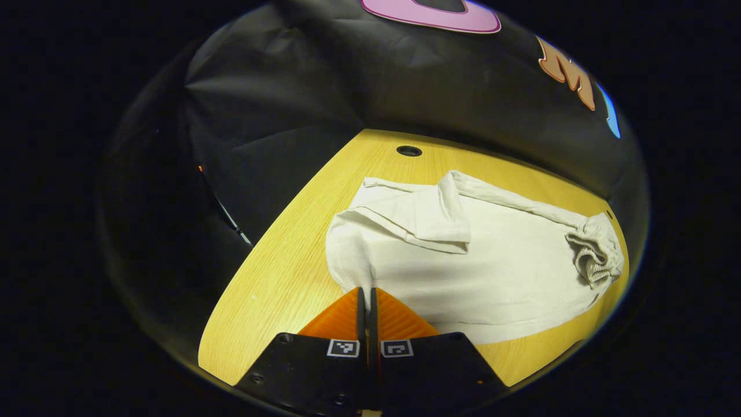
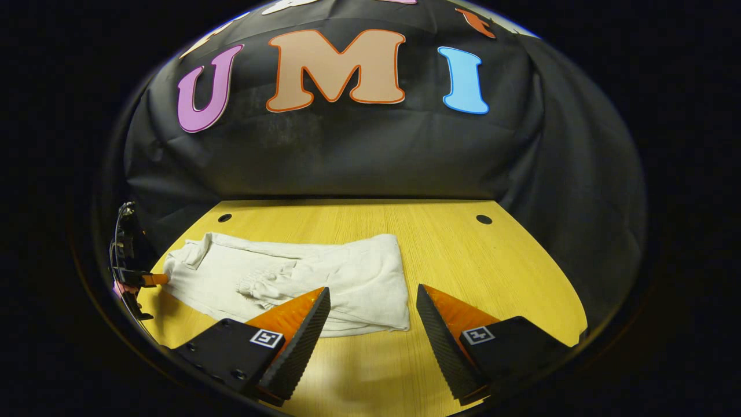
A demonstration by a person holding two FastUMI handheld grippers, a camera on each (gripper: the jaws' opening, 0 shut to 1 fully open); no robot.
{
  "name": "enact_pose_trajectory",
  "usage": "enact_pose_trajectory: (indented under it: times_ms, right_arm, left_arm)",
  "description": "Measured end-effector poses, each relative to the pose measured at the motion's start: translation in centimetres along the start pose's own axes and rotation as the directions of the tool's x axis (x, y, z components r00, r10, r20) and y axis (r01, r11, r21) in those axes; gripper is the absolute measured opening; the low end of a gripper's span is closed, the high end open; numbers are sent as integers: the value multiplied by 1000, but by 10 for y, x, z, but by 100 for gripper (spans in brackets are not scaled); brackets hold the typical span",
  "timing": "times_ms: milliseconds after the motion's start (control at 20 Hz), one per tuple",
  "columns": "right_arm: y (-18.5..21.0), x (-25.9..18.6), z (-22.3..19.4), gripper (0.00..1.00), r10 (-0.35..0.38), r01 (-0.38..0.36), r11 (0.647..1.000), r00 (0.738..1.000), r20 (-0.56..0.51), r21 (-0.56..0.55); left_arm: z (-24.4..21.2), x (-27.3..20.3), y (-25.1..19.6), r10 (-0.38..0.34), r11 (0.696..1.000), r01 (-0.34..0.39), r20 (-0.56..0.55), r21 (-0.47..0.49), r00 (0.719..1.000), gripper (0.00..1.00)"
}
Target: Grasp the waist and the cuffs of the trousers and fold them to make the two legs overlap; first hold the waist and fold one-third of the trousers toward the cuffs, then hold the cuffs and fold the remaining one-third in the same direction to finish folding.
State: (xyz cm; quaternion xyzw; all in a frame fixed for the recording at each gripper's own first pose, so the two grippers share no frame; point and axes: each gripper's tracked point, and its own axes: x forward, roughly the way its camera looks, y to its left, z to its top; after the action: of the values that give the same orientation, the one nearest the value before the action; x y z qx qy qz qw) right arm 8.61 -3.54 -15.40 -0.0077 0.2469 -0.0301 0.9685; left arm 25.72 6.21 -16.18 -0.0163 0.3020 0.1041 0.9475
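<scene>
One pair of white trousers [image 2: 289, 281] lies flat on the wooden counter [image 2: 463, 255], partly folded, with a bunched waistband [image 1: 596, 255] resting on top. Two grippers are in play. The left gripper [image 1: 367, 298] has its fingers clenched on the cloth's near edge at the cuff end. The right gripper [image 2: 370, 301] hangs released, fingers spread wide, with the folded right edge of the trousers lying just beyond and between them. Two round holes [image 2: 484, 219] dot the counter's far side.

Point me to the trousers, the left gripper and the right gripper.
trousers [image 2: 359, 272], right gripper view, on the flat folded cloth.
left gripper [image 1: 367, 296], left gripper view, between its closed fingertips at the cloth edge.
right gripper [image 2: 373, 292], right gripper view, midway between its spread fingertips.
</scene>
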Motion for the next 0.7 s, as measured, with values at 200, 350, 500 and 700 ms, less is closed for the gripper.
enact_pose_trajectory:
  times_ms: [200,350,500,700]
  right_arm:
    - [-9,-3,-3,96,-14,15,1000,1000,-5,14]
    - [-21,-8,-7,94,-25,25,1000,1000,-9,14]
    - [-34,-13,-7,94,-29,29,999,1000,-3,22]
    - [-55,-18,-7,94,-30,30,999,1000,-2,14]
  left_arm:
    - [6,-11,-33,-70,991,69,-5,-114,998,0]
    - [23,-24,-57,-102,983,106,33,-149,994,0]
    - [50,-40,-92,-154,974,165,84,-157,985,0]
    - [88,-67,-146,-207,958,235,168,-165,964,0]
